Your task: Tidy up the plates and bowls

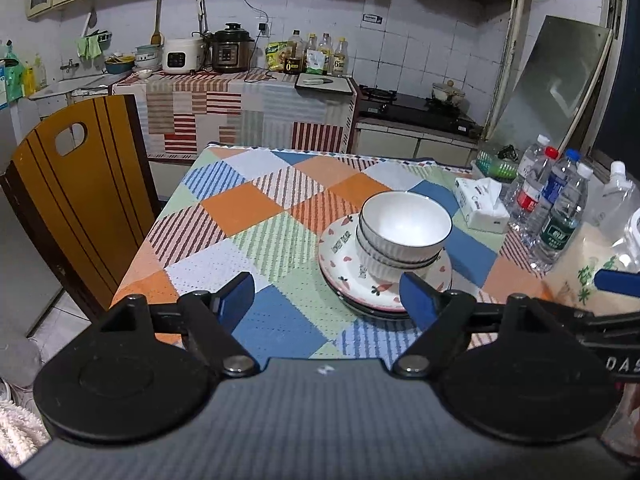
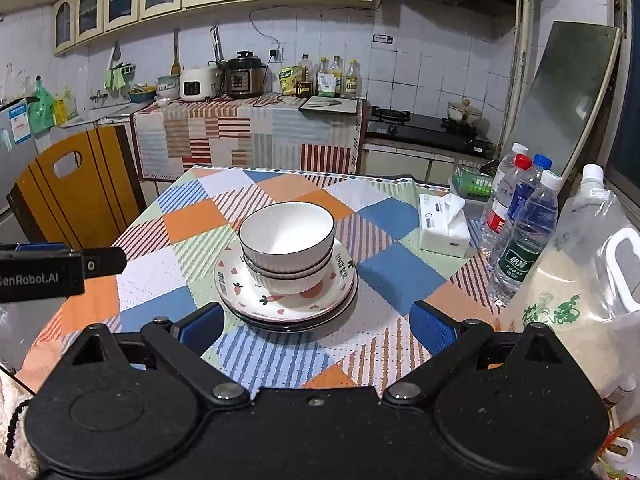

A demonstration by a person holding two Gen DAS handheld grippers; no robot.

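Both hand-held grippers hang over the near edge of the tabletop (image 2: 280, 188), which is covered by a patchwork cloth. On the left gripper (image 1: 326, 294) the blue pads are spread wide with only cloth between them; the right-hand pad overlaps the near rim of the plates (image 1: 352, 280) in the picture, and whether it touches them cannot be told. On the right gripper (image 2: 316, 326) the jaws are likewise spread and empty, just short of the stack. Two white ribbed bowls (image 2: 286, 244) sit nested, upright, on the stacked plates, the top plate printed with small hearts and carrots. This pile stands nearer the near edge than the far one. A tissue pack (image 2: 442, 224) lies toward the right edge, with water bottles (image 2: 520, 232) beside it and a large clear jug (image 2: 592, 264) nearest the right edge. A wooden chair (image 1: 80, 192) stands at the left edge.
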